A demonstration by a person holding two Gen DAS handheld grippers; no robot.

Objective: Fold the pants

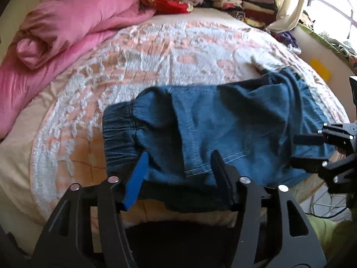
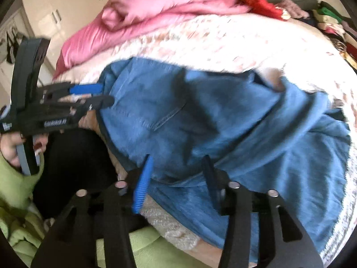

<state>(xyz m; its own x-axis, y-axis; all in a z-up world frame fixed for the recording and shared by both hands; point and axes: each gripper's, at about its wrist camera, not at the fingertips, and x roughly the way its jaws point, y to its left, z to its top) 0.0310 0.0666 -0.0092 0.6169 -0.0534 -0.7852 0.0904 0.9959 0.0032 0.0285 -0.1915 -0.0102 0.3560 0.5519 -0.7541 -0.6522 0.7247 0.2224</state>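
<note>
Pants (image 1: 223, 122) are denim, lying across the near edge of the bed (image 1: 156, 51), on the patterned cover. They look folded over at least once already: the elastic waistband sits at one end in the left view and a layer of cloth is doubled on top, with a pocket seam showing. Not tidy yet though. The far end in the right view is bunched and hangs off the edge, so I'd say there's at least one more fold plus some smoothing left.

Left gripper (image 1: 178, 156) has its jaws apart, straddling the near hem of the pants with the pads not pinching anything. Right gripper (image 2: 176, 167) is the same story: jaws spread with denim between them but no squeeze as far as I can see. So nothing is actually held right now.

Writing: there's white lettering on the side of the left gripper in the right view, too blurred to read. No label visible on the pants.

Pink duvet (image 1: 67, 26) sits well back.
</note>
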